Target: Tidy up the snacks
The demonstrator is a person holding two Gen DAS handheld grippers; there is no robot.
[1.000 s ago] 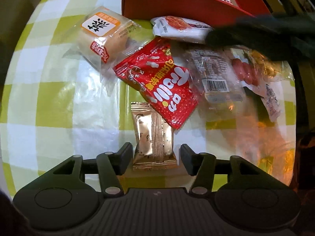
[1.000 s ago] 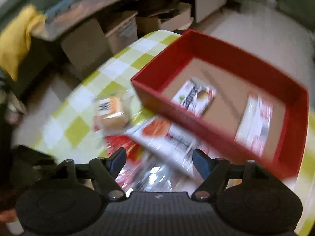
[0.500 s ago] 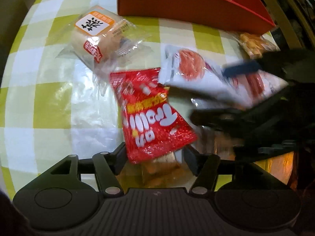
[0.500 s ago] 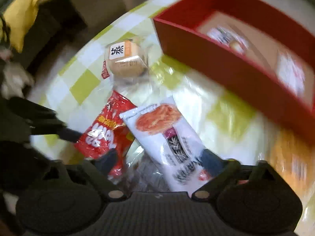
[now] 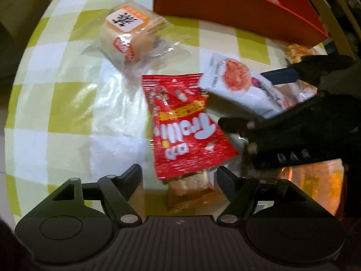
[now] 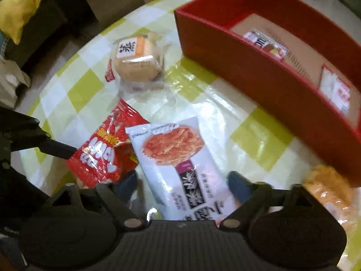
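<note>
My left gripper [image 5: 179,176] is open, its fingers on either side of the lower end of a red Trolli candy bag [image 5: 183,124] and a gold wrapped snack [image 5: 191,194] under it. My right gripper [image 6: 182,180] is open around a white snack bag with an orange picture [image 6: 178,158], which looks slightly raised in the left wrist view [image 5: 239,85]. The red bag also shows in the right wrist view [image 6: 106,153]. The red box [image 6: 259,72] holds two packets [image 6: 266,43].
A wrapped bun with an orange label [image 5: 128,31] lies on the green checked tablecloth [image 5: 56,90] beyond the red bag. An orange snack packet [image 6: 329,194] lies at the right near the box. Cardboard boxes and a yellow cloth [image 6: 20,6] stand beyond the table edge.
My left gripper has moved forward over the gold snack and the red bag's end. My right gripper has come down from above the box and now straddles the white bag.
</note>
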